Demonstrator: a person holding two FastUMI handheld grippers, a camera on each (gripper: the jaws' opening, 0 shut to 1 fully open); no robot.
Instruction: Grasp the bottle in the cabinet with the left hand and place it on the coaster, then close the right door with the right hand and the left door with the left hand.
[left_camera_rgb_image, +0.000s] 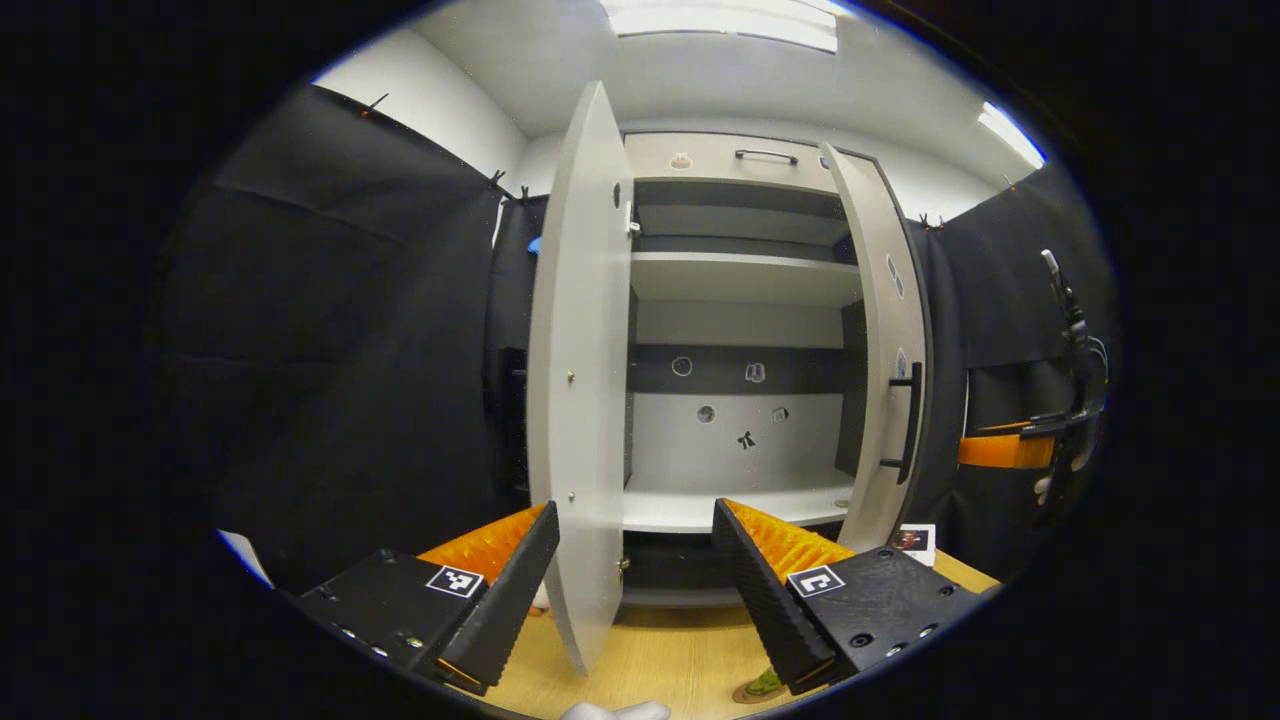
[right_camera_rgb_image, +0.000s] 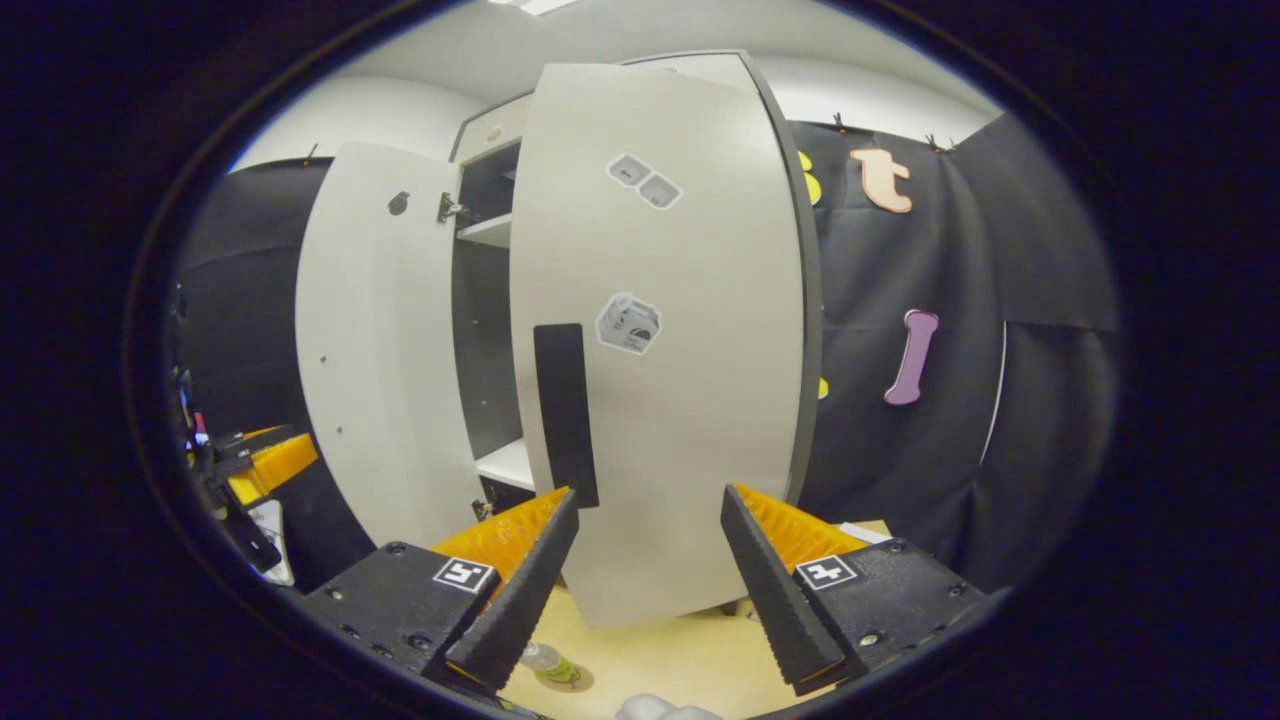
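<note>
Left gripper view. Left tongs (left_camera_rgb_image: 635, 590) at bottom centre, fingers spread wide, nothing between them. The pale grey left door (left_camera_rgb_image: 580, 400) stands edge-on just ahead of the tongs, its bottom edge dropping between the two fingers and blocking part of the way into the tall white cabinet (left_camera_rgb_image: 740, 280). Lower white shelf (left_camera_rgb_image: 730, 505) at frame centre carries nothing visible; small stickers on the back wall. The pale grey right door (left_camera_rgb_image: 885, 370), with a black bar handle (left_camera_rgb_image: 908, 420), is swung out at right of centre. Light wooden bench (left_camera_rgb_image: 660, 650) at the bottom. A small green-and-brown item sits at the bottom edge beside the right finger; whether it is bottle or coaster I cannot tell. Far right, the other gripper (left_camera_rgb_image: 1010, 450) hangs by the black cloth.

Right gripper view. Right tongs (right_camera_rgb_image: 645, 590) at bottom centre, released, gripping nothing. Right door's outer face fills frame centre, directly ahead, close. Left door at left of centre, open. Clear plastic bottle with green label (right_camera_rgb_image: 548, 662) lies on a round brown coaster (right_camera_rgb_image: 572, 680) at bottom, left of centre, long axis running from upper left to lower right across the bench.
</note>
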